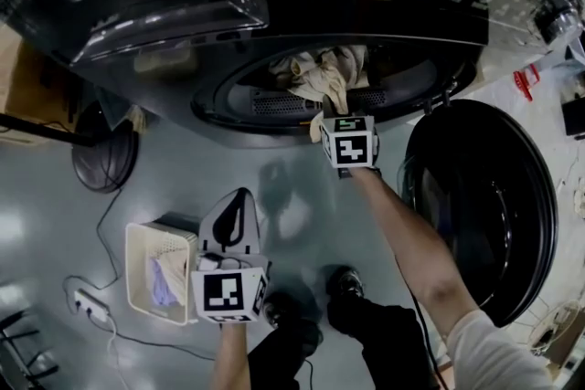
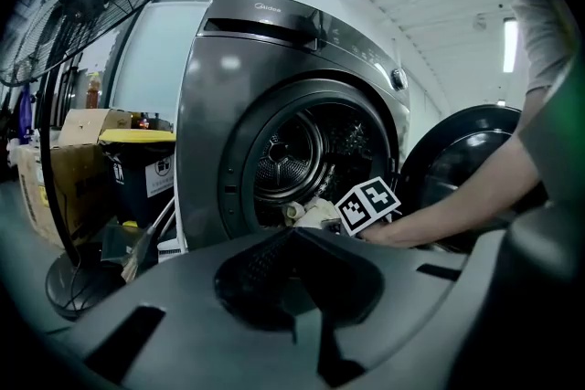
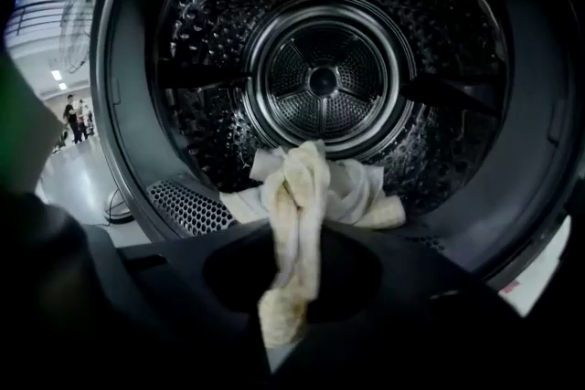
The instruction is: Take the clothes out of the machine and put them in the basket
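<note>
While the right gripper (image 3: 291, 297) pinches just a fold of cream towel (image 3: 302, 187), it may slip or snag the door rim (image 3: 537, 169); left gripper (image 2: 294, 237) pressed together, empty.

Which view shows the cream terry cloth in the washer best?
Right gripper view: the cream terry cloth hangs central, pinched by the right gripper. Head view shows it bunched from above; left gripper view, a small patch.
</note>
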A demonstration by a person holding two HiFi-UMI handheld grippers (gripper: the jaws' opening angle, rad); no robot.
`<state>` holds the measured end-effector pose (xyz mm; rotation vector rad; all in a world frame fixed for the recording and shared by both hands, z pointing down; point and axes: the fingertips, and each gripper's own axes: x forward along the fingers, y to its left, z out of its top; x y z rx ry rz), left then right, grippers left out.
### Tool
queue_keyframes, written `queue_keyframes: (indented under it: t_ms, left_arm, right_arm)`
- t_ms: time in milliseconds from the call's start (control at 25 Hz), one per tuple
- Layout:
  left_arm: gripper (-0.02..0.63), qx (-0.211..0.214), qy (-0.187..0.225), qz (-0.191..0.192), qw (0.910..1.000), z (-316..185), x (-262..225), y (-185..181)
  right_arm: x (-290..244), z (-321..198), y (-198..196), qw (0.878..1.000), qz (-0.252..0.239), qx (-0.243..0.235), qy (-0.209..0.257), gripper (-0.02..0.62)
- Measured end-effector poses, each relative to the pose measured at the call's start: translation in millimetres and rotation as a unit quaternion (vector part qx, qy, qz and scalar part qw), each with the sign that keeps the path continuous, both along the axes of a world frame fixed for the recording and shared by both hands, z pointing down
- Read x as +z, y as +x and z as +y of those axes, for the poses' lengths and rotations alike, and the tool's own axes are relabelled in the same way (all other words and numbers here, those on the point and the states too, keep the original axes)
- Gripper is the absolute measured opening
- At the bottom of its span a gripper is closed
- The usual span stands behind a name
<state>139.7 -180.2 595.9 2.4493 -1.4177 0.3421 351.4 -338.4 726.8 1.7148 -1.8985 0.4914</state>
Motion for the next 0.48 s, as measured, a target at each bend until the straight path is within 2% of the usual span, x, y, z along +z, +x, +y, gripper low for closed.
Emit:
queue_keyframes:
  t_ms: [40,280,480]
  left_arm:
    - [0.018,-0.002,0.000,0.001,1.0000,0.3,-0.3,-1.9]
    - [0.018,-0.007,-0.007,0.005,0.9999,9.5,-11.1,-4.1]
    - [0.018,-0.006,-0.012,0.009,0.9999,17.3,-40.8,1.8]
  right_arm:
    - [-0.9,0.3,0.7,1.000,0.004,-0.003,-0.002,0.060]
    - [-27.9,10.1,0.5,1.000,0.012,-0.016,0.014,0.054]
    - [-76.8,25.1,0.6,0.999,0.004,-0.018,0.041,0.054]
